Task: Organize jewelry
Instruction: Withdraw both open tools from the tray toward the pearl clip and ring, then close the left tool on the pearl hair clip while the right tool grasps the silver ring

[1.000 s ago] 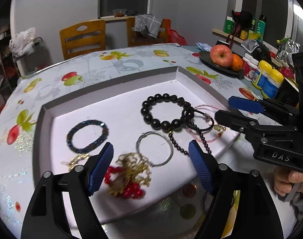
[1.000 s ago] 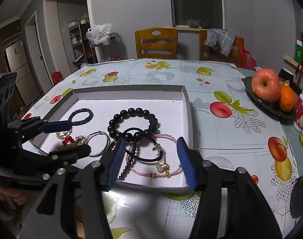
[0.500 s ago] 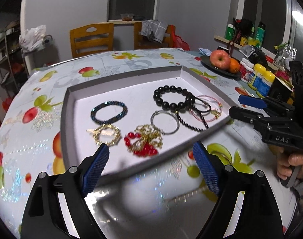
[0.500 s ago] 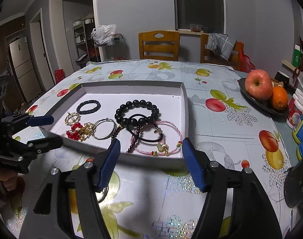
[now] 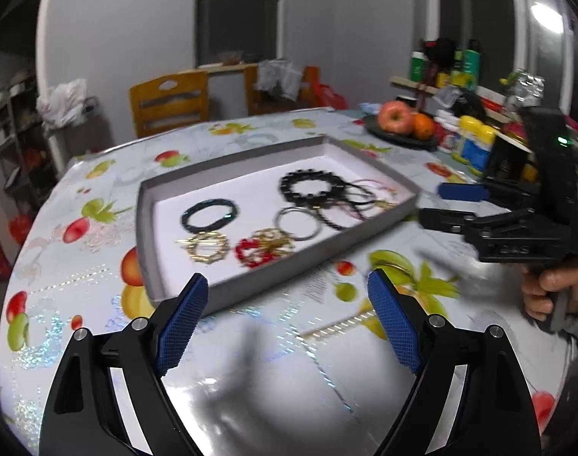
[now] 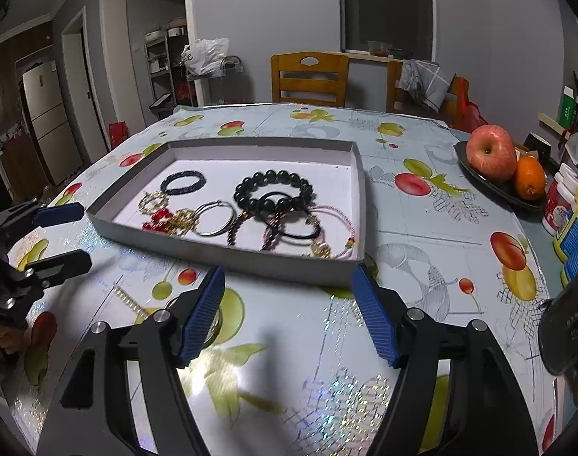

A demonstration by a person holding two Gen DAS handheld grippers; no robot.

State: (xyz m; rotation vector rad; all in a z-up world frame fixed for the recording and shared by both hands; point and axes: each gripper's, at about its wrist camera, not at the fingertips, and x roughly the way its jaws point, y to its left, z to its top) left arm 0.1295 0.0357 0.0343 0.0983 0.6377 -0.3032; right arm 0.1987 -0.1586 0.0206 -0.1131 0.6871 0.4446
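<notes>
Left wrist view, tray: grey tray (image 5: 369, 233) at frame centre on the fruit-print table (image 5: 99, 288), holding a black bead bracelet (image 5: 310, 189), dark beaded ring (image 5: 209, 214), gold ring (image 5: 207, 247), red-and-gold piece (image 5: 264, 252) and silver hoop (image 5: 298, 223).
Left wrist view, left gripper: left gripper (image 5: 285, 323) at bottom, jaws wide apart, nothing between them.
Left wrist view, right side: right gripper (image 5: 445, 205) beside the tray's corner, a hand (image 5: 551, 288) on its handle.
Right wrist view, tray: same tray (image 6: 228, 256), plus a pink cord bracelet (image 6: 342, 220) at its right end.
Right wrist view, right gripper: jaws just widened, empty, before the tray's near wall.
Right wrist view, surroundings: apple (image 6: 490, 154) and orange (image 6: 530, 178) on a plate at right; chair (image 6: 310, 76) behind.
</notes>
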